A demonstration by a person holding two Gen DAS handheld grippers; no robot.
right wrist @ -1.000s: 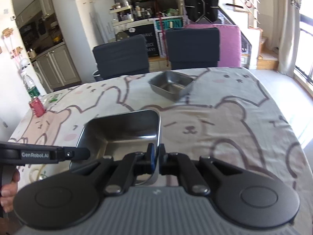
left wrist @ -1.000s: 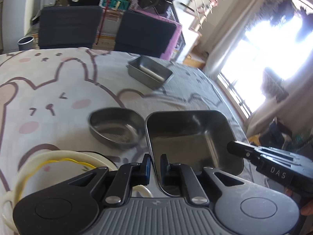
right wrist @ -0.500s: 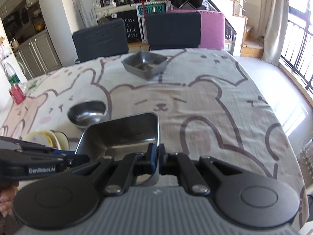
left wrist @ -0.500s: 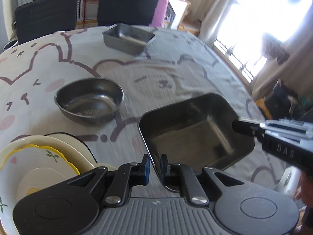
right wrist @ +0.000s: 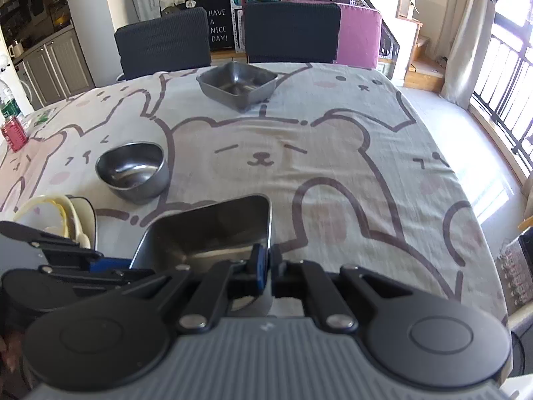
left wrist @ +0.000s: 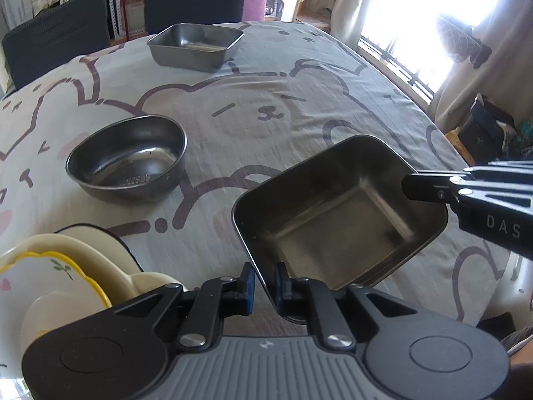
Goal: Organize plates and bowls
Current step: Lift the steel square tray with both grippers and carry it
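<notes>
A square steel tray (left wrist: 333,220) (right wrist: 206,233) is held low over the bear-print cloth near the table's front edge. My left gripper (left wrist: 265,283) is shut on its near rim, which runs between the blue pads. My right gripper (right wrist: 266,260) is shut on the opposite rim, and in the left wrist view it reaches in from the right (left wrist: 409,186). A round steel bowl (left wrist: 126,160) (right wrist: 133,170) stands to the tray's left. A second square steel tray (left wrist: 196,45) (right wrist: 236,86) sits at the far side. Stacked cream plates (left wrist: 56,266) (right wrist: 50,213) lie at the near left.
The table's cloth (right wrist: 333,153) is bare in the middle and on the right, and drops off at the right edge. Two dark chairs (right wrist: 293,30) stand behind the far edge. A bottle and a red can (right wrist: 13,126) stand at the far left.
Both grippers have come down with the square tray still held between them. In the left wrist view the tray has swung to the right and the plates show at the near left.
</notes>
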